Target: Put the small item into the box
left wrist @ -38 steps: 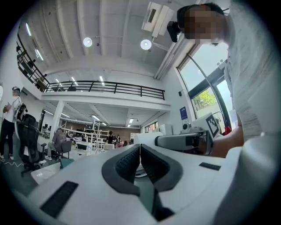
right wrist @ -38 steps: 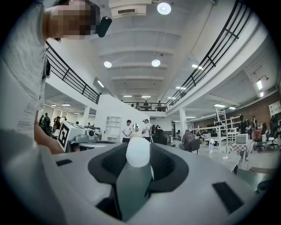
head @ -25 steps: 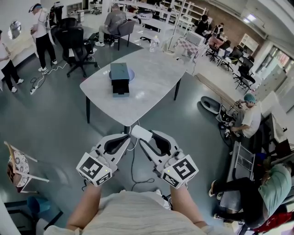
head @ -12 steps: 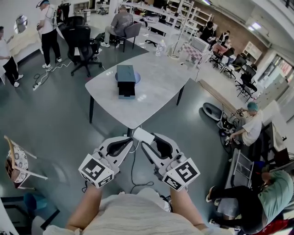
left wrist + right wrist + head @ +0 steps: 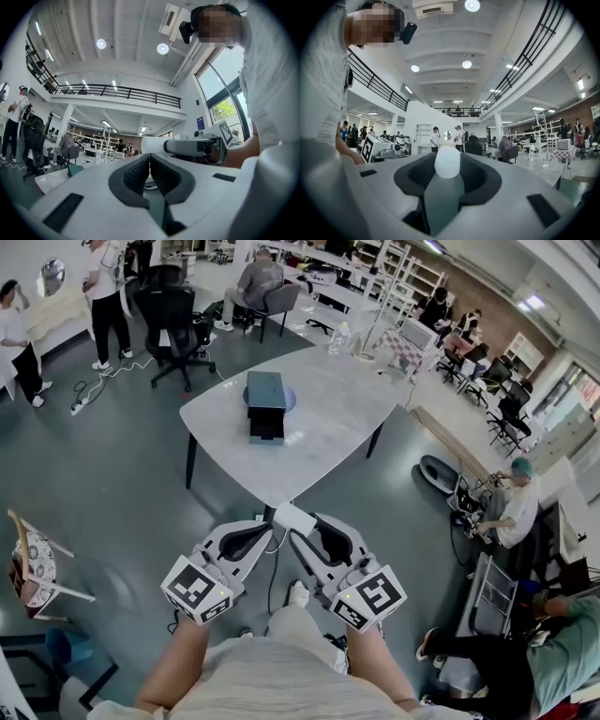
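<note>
A small white item [image 5: 293, 517] is pinched at the tips of my right gripper [image 5: 300, 529], held low in front of the person's body; in the right gripper view it shows as a rounded white lump [image 5: 447, 161] between the dark pads. My left gripper [image 5: 266, 532] sits just beside it, shut and empty, its pads [image 5: 140, 169] meeting. The left gripper view shows the white item [image 5: 154, 144] off to its right. The dark box [image 5: 265, 395], its drawer pulled out at the front, stands on a grey table [image 5: 328, 427] some way ahead of both grippers.
A wooden chair [image 5: 36, 570] stands at lower left. Black office chairs [image 5: 173, 320] and standing people are beyond the table's left end. A cable [image 5: 272, 589] trails on the floor between the grippers. People sit along the right side [image 5: 511, 507].
The view has crept toward the table, and the box sits a little further right in the frame. A shoe now shows below the grippers. Both grippers keep their pose and grip.
</note>
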